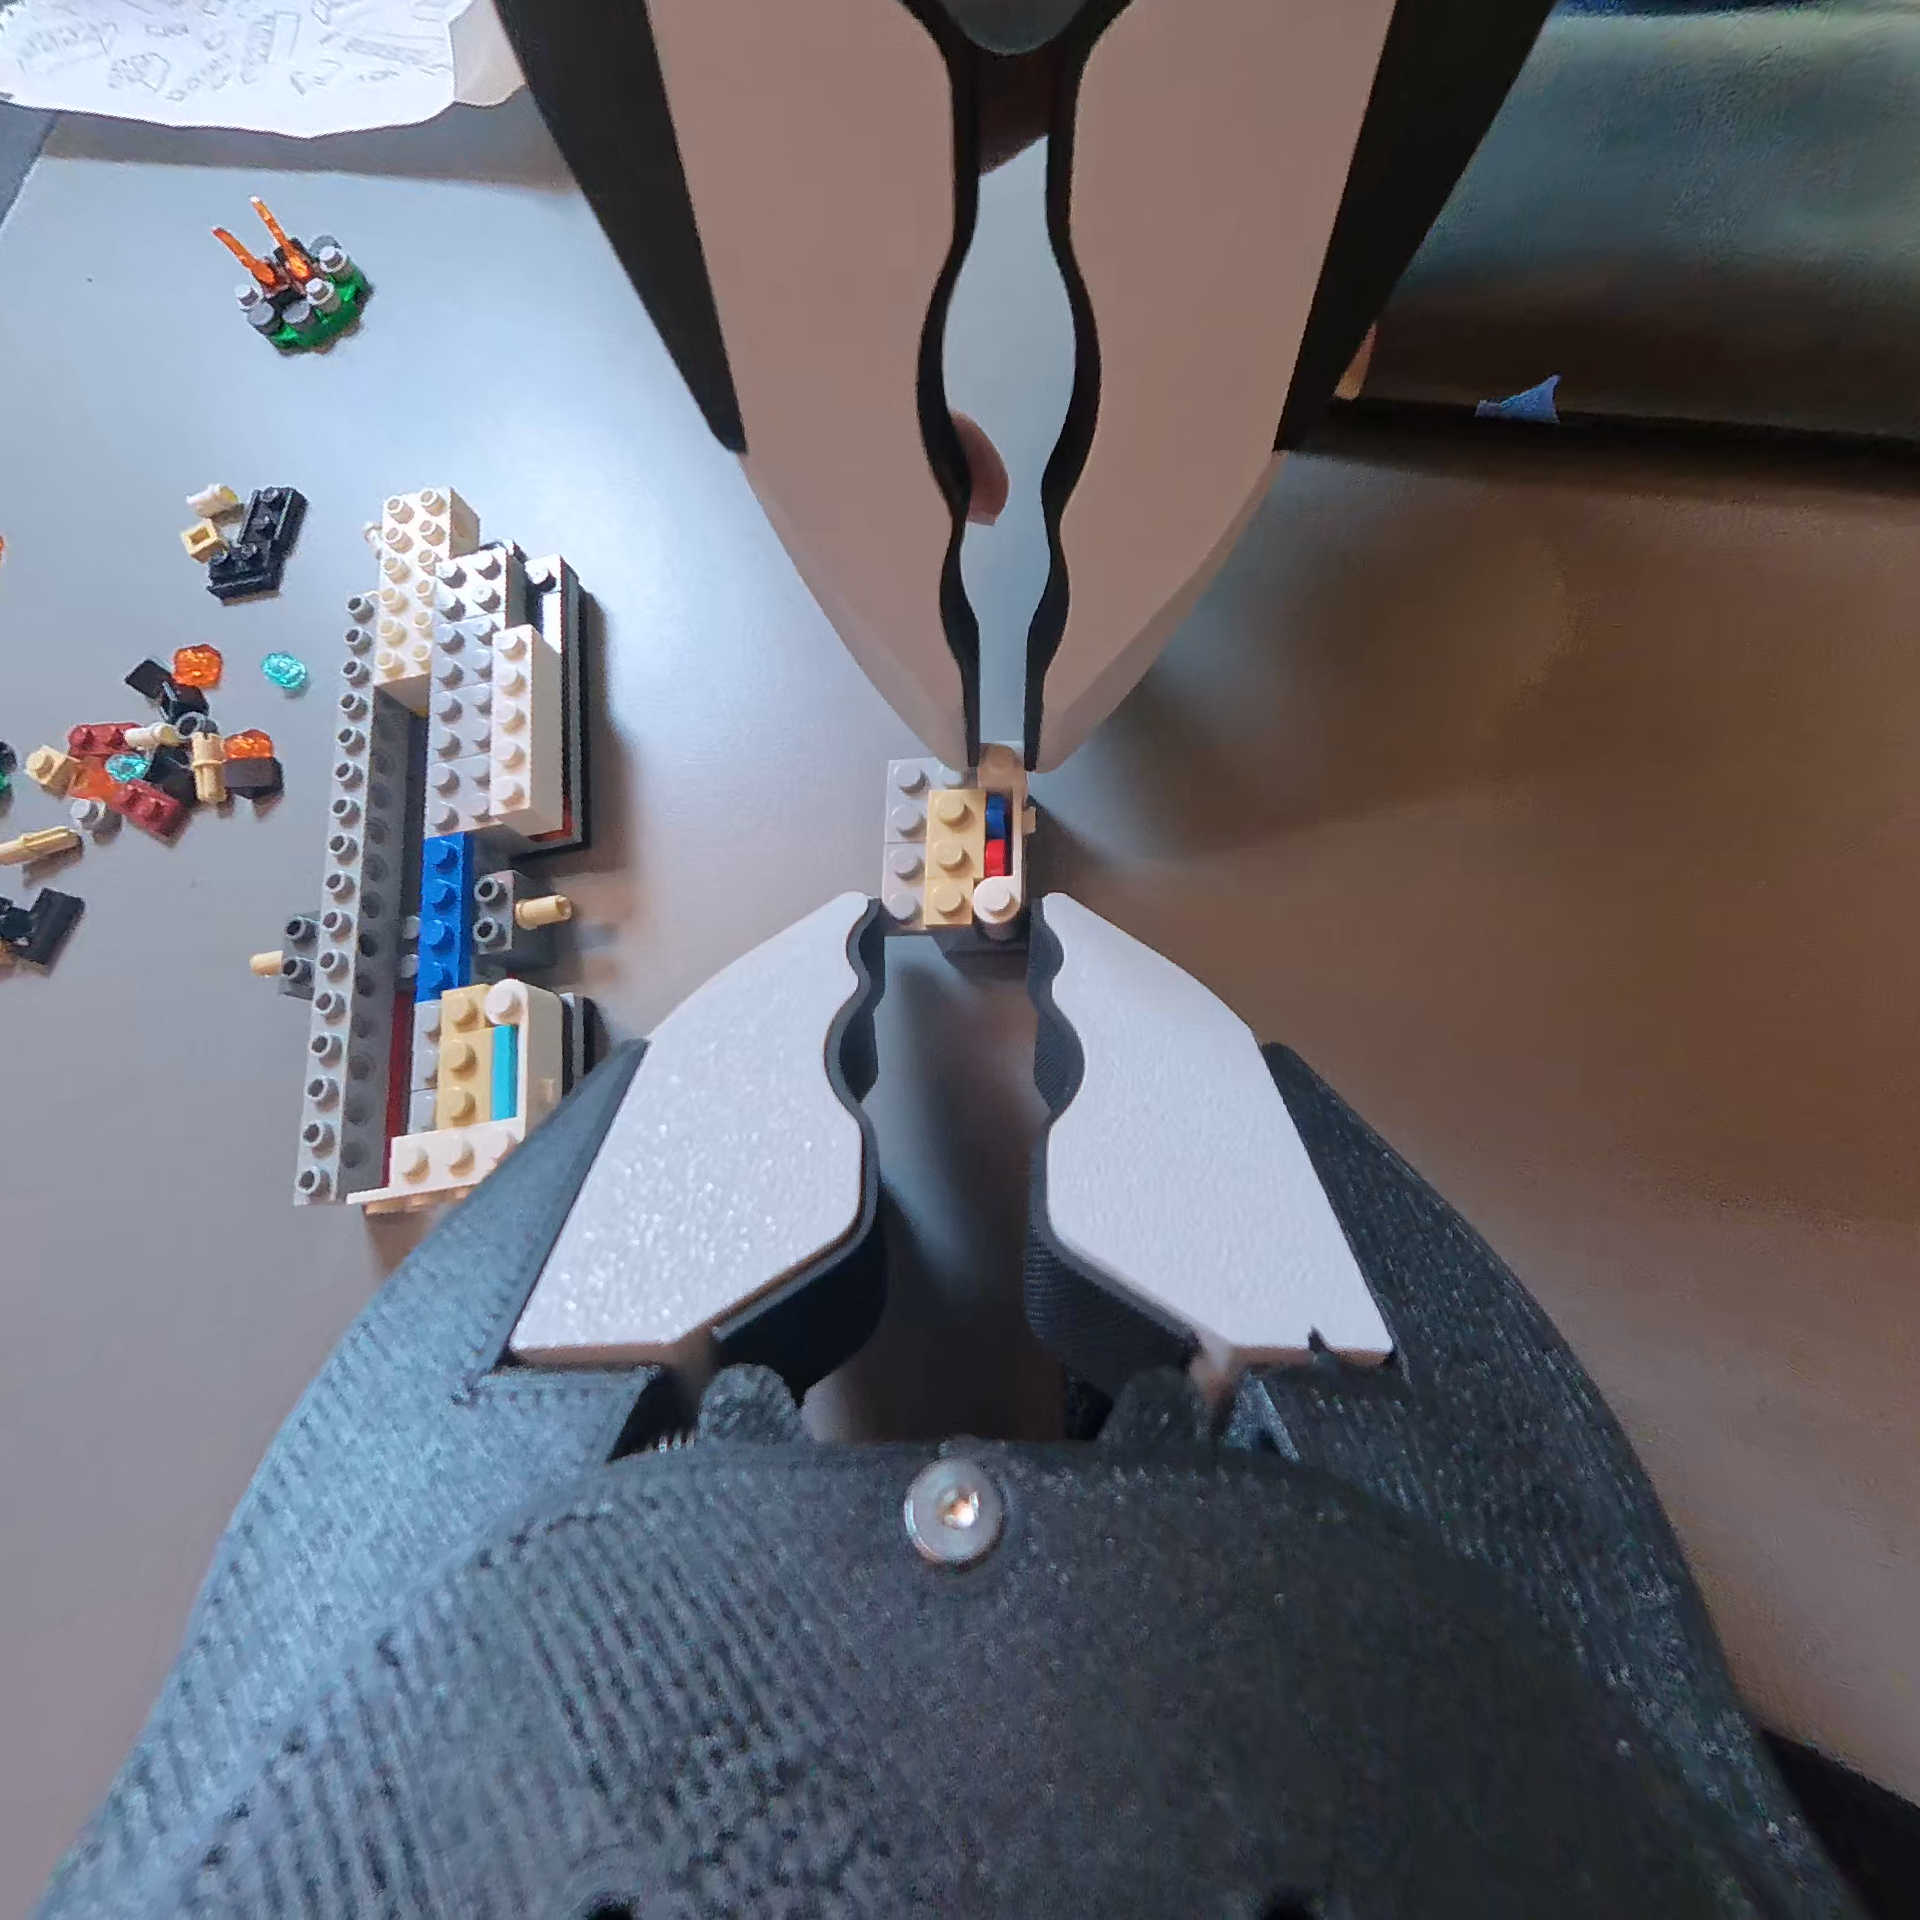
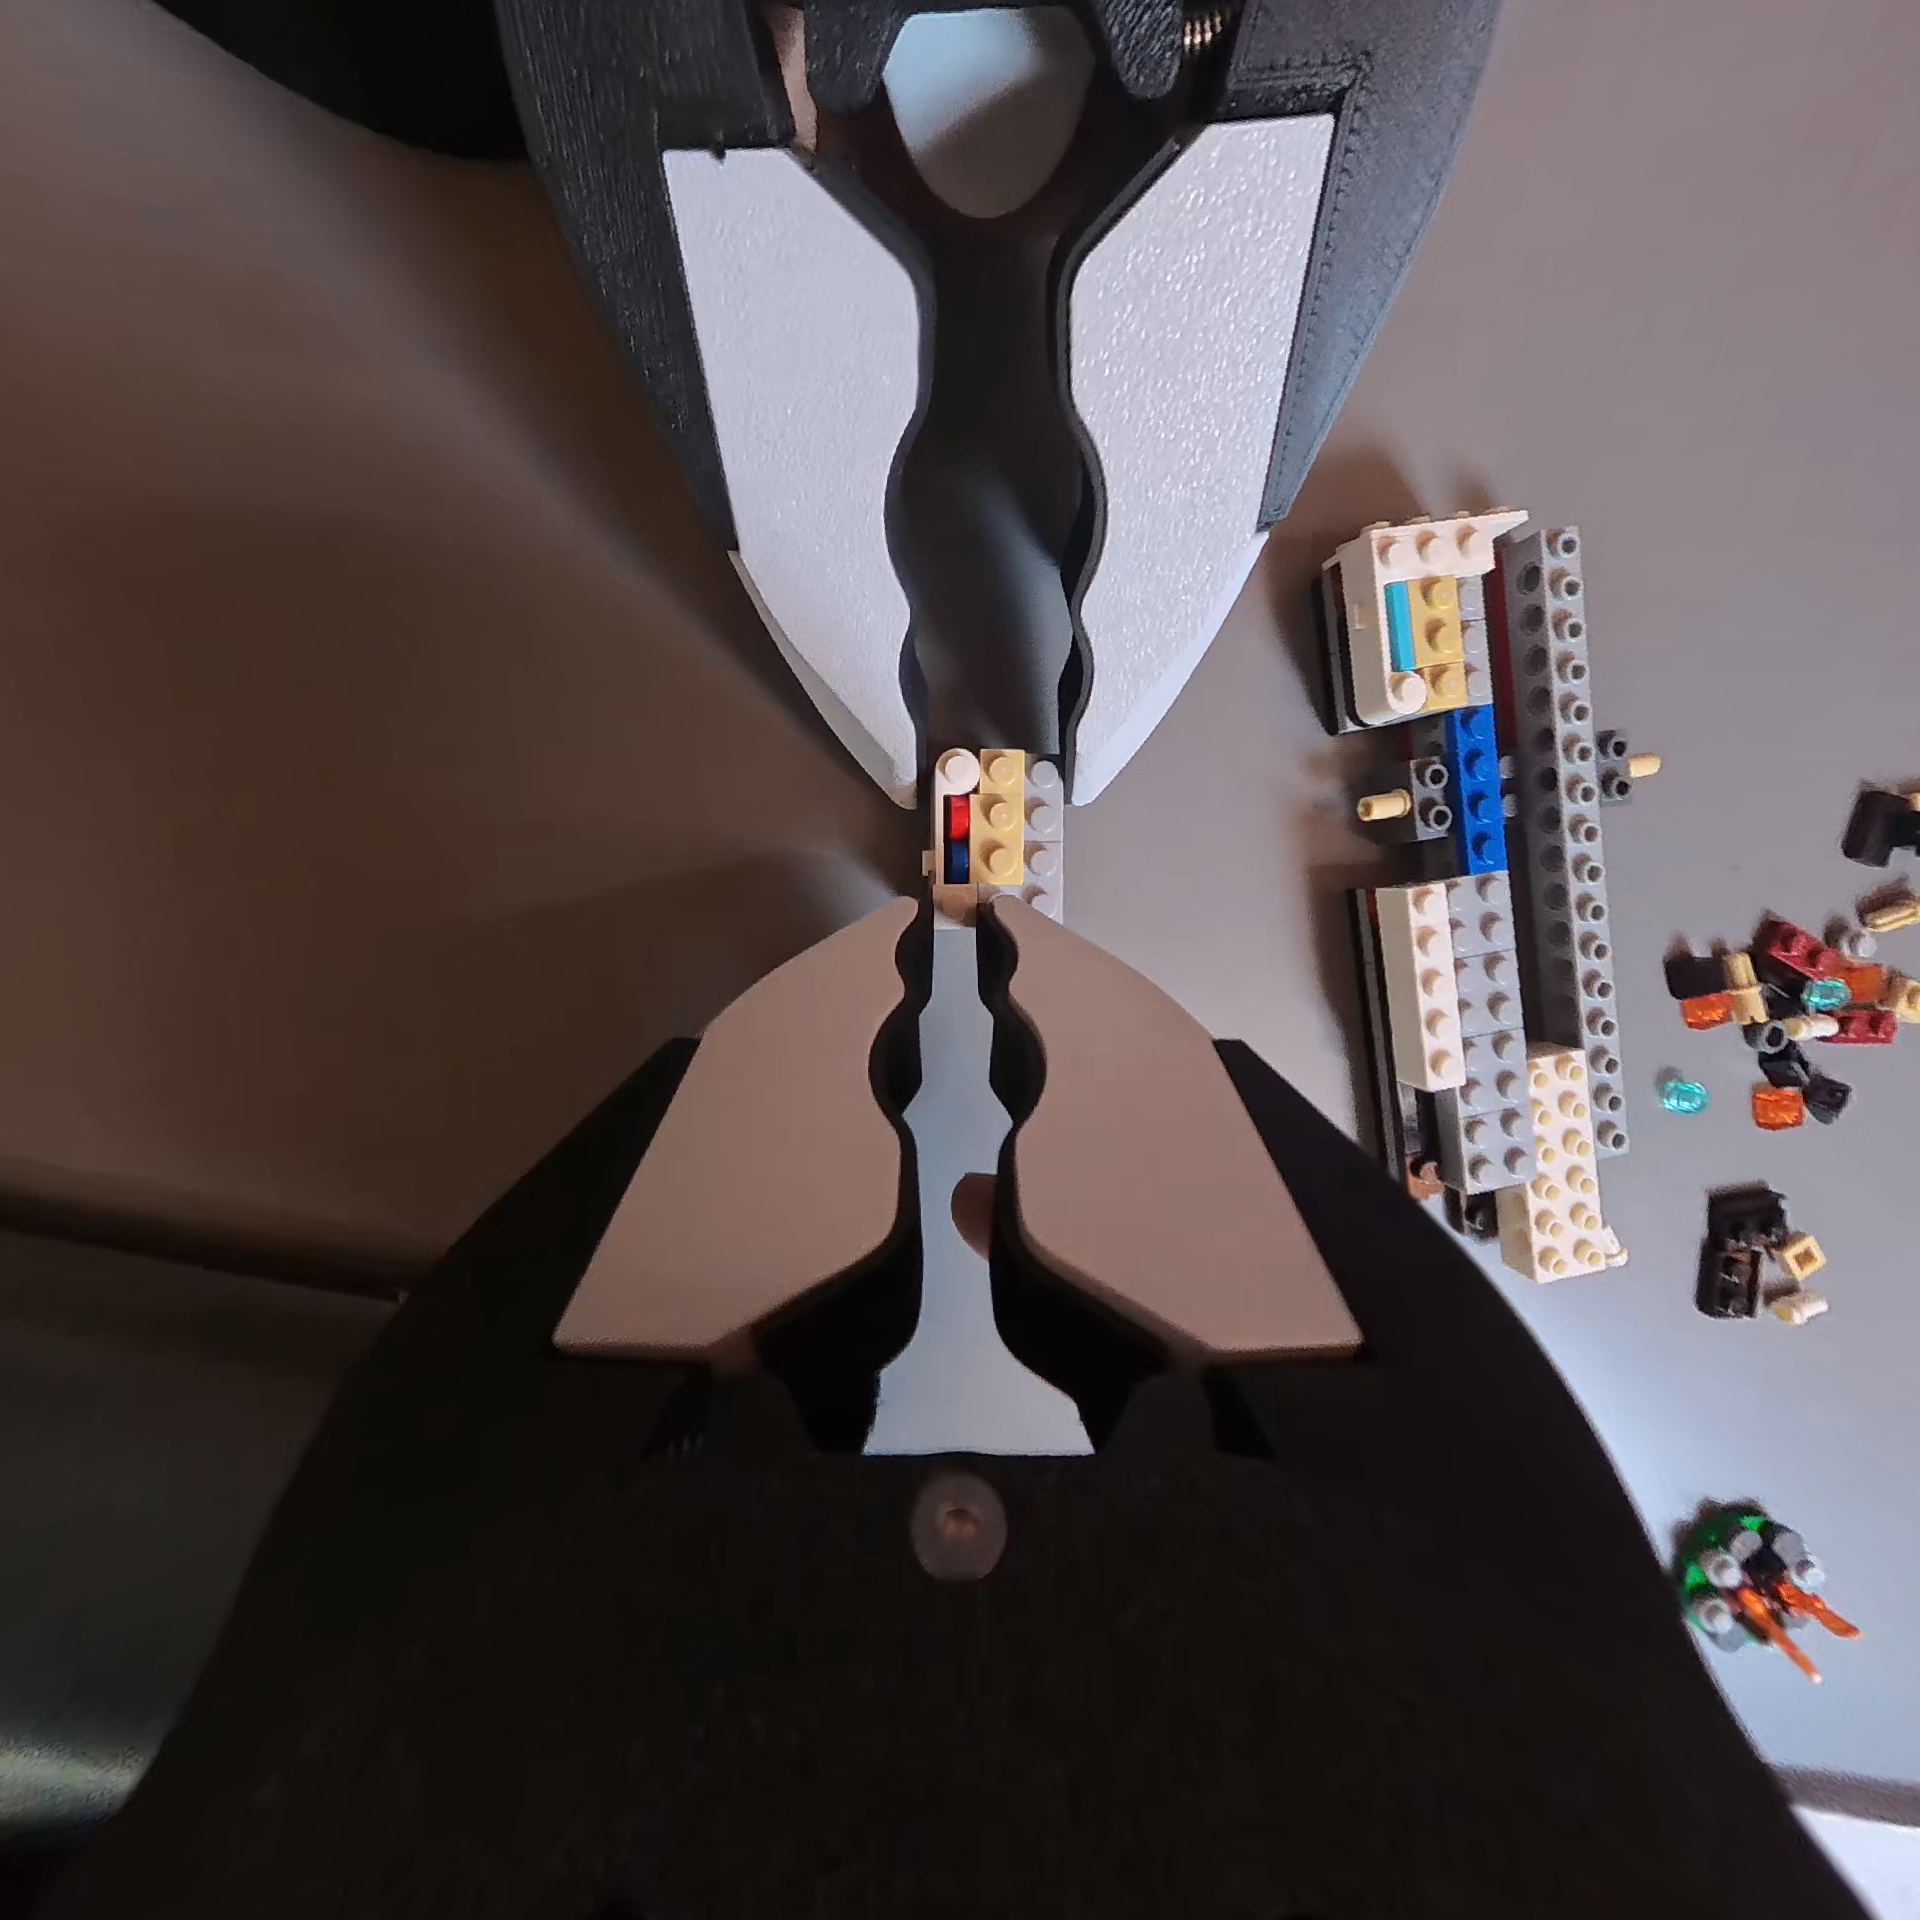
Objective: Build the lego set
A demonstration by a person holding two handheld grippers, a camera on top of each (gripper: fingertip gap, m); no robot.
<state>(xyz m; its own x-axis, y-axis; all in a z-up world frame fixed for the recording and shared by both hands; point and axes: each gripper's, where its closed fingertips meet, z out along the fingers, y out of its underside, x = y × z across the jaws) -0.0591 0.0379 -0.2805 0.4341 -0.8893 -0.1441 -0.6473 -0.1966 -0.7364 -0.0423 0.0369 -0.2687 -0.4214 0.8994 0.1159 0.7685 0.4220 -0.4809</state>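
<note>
Paper (image 1: 239, 62) shows only leftward; left gripper (image 1: 954, 914) and right gripper (image 2: 956, 914) both clamp brick module (image 1: 956, 847).

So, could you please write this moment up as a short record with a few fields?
held piece: small brick sub-assembly, grey, tan and white, with red and blue inside
left gripper: shut on one end of it
right gripper: shut on the opposite end
main build: long grey model lying on the table, apart from both grippers
loose parts: scattered beyond the build
green piece: separate, with orange spikes
</note>
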